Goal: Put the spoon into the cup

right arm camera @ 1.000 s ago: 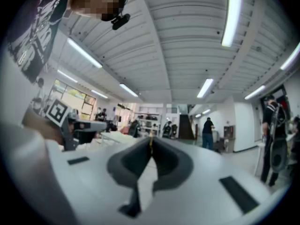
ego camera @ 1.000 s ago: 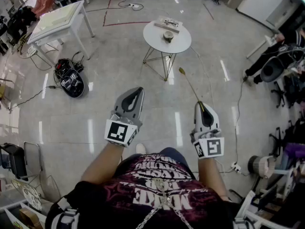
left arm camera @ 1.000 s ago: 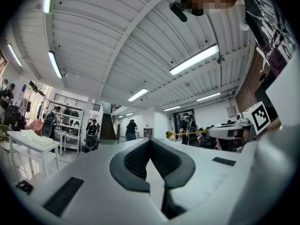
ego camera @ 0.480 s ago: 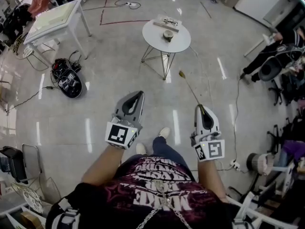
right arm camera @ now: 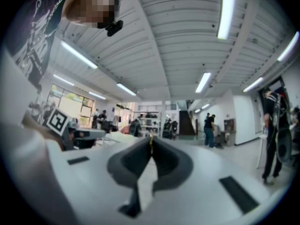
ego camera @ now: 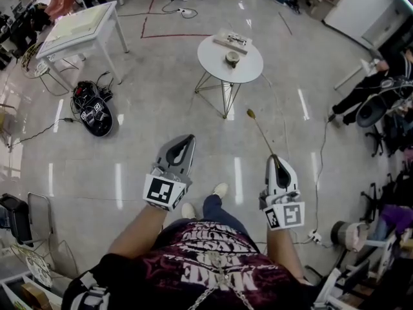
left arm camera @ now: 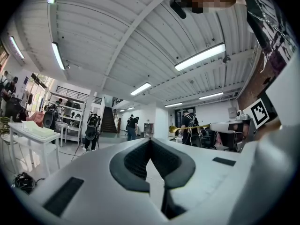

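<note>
left claw (ego camera: 183,143) lower, spoon (ego camera: 259,129) in right claw (ego camera: 275,159)

Our stride: a second shoe (ego camera: 221,189) and a trouser leg (ego camera: 216,207) have come forward beneath us.
Left hand-held gripper (ego camera: 187,138): we have brought it slightly lower.

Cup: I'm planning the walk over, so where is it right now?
In the head view, the cup stands near the top centre on the round white table, beside a flat tray and beyond the spoon.
</note>
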`<state>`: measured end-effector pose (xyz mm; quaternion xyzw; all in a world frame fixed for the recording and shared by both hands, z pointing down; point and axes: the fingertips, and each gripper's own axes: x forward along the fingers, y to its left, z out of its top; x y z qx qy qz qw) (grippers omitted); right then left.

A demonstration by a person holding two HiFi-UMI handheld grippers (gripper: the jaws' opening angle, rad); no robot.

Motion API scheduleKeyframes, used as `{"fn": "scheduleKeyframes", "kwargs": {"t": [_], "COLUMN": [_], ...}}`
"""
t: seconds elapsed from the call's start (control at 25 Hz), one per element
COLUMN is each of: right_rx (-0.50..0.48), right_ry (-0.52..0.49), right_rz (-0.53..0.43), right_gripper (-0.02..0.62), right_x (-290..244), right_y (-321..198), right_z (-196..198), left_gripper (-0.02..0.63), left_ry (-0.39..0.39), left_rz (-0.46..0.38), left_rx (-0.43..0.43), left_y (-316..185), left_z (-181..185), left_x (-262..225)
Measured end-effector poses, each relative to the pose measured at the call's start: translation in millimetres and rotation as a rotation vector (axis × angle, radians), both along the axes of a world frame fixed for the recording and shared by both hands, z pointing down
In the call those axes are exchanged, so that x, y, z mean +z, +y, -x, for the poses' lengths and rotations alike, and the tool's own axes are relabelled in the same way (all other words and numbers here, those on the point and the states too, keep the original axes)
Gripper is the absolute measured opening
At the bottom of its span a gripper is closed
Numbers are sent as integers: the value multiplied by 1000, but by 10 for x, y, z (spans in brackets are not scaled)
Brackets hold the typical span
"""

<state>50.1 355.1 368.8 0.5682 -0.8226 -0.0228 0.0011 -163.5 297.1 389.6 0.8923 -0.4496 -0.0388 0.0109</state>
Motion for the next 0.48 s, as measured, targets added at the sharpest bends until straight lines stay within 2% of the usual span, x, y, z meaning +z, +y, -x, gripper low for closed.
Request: {"fn": "scheduleKeyframes", "kwargs": {"t": [0.48], "right_rx": [1], "right_ry": [-19], "right_rz": [33], "right_gripper": [35], "right_x": [145], "right_y": [-355], "right_z": [-249], "left_gripper": [28], "left_ry": [-10], "left_rz": [28], "left_rx": [29], "left_y": [-314], "left_z": [-373], "left_x": [65]}}
